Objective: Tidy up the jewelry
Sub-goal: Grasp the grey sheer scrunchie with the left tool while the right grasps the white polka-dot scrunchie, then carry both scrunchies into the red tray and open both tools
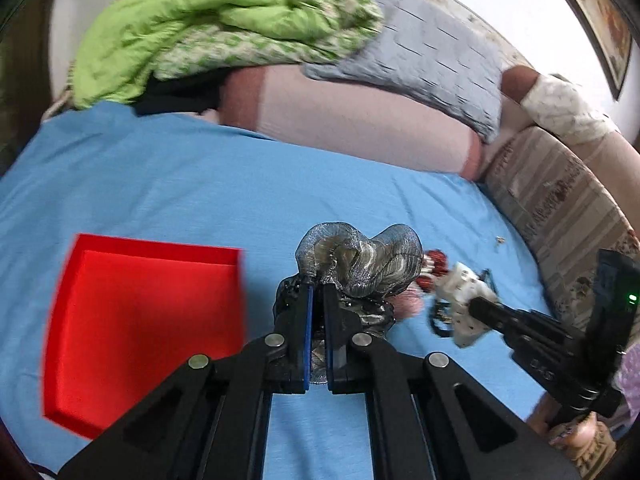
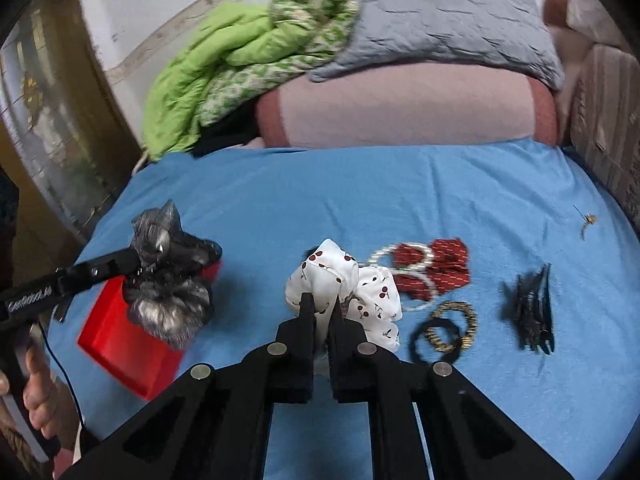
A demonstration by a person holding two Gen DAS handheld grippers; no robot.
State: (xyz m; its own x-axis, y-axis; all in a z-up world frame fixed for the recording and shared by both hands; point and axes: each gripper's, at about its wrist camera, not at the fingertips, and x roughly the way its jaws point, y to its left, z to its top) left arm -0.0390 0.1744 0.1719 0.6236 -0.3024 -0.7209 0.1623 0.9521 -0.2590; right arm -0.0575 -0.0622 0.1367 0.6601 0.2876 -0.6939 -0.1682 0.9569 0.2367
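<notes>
My left gripper is shut on a silver-grey scrunchie and holds it above the blue sheet, just right of the open red box. In the right wrist view the grey scrunchie hangs over the red box. My right gripper is shut on a white cherry-print scrunchie, also seen in the left wrist view. On the sheet lie a red scrunchie, pearl bracelets, black and gold hair ties and a black claw clip.
A blue sheet covers the bed. A pink pillow, a grey pillow and a green quilt lie at the far edge. A small gold trinket lies at the far right. A striped cushion borders the right side.
</notes>
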